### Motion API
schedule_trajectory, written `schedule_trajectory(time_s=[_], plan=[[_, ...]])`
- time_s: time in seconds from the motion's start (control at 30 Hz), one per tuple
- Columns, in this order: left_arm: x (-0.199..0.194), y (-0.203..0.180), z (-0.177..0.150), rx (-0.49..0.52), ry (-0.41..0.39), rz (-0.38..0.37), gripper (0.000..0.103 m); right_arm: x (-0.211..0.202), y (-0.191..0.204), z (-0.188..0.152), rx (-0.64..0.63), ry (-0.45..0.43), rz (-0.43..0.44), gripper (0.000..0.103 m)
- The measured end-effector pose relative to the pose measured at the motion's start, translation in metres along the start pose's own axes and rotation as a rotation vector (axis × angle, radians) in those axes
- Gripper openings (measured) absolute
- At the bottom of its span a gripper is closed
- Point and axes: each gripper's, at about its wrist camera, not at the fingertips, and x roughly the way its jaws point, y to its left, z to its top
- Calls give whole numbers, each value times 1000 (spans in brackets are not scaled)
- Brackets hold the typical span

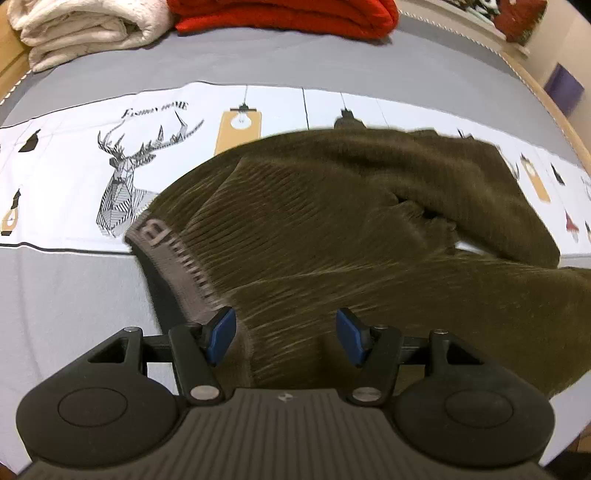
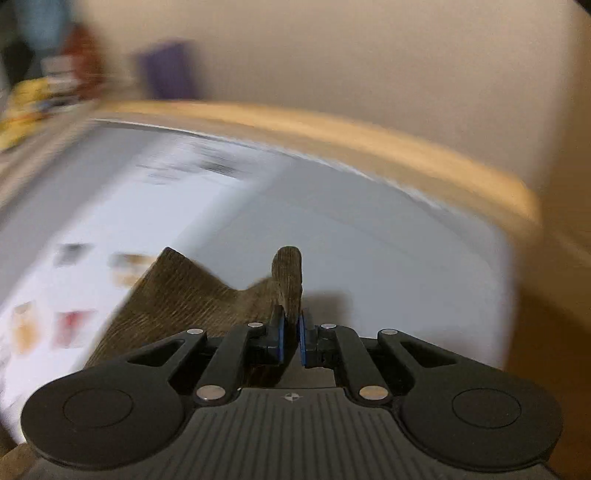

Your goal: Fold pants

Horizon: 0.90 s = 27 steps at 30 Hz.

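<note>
Olive-brown ribbed pants (image 1: 332,229) lie crumpled on the bed, with a grey lettered waistband (image 1: 170,254) at the left. My left gripper (image 1: 286,332) is open, its blue pads (image 1: 221,334) spread just above the waist area, holding nothing. In the right wrist view my right gripper (image 2: 291,332) is shut on a fold of the pants (image 2: 290,280), which sticks up between the pads; more of the fabric (image 2: 177,295) trails down to the left. That view is blurred by motion.
The bed has a grey sheet (image 1: 74,295) with a white printed band showing a deer (image 1: 122,184). Folded white blanket (image 1: 85,29) and red blanket (image 1: 288,14) lie at the far side. A wooden bed edge (image 2: 369,140) runs along the right.
</note>
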Motion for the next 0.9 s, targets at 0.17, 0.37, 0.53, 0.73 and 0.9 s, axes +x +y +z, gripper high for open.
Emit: schedule_trajectory(time_s=[0.17,0.37,0.53,0.73,0.9], plan=[[11,6,-20,1,76,-44,68,31,-47,-13,124,165,10,12],[31,27,-39,-55,172,-40,69,29,-35,-16,65,179,23,35],[41,39,-49,-69,217,-35,72,36,-22,-17,39,207,-2,35],[47,44,-51,-50,231,23,72,39,-19,-18,42,222,-29,35],[55,33,-60,60,234,48,45,38,-18,-21,23,228,-34,35]])
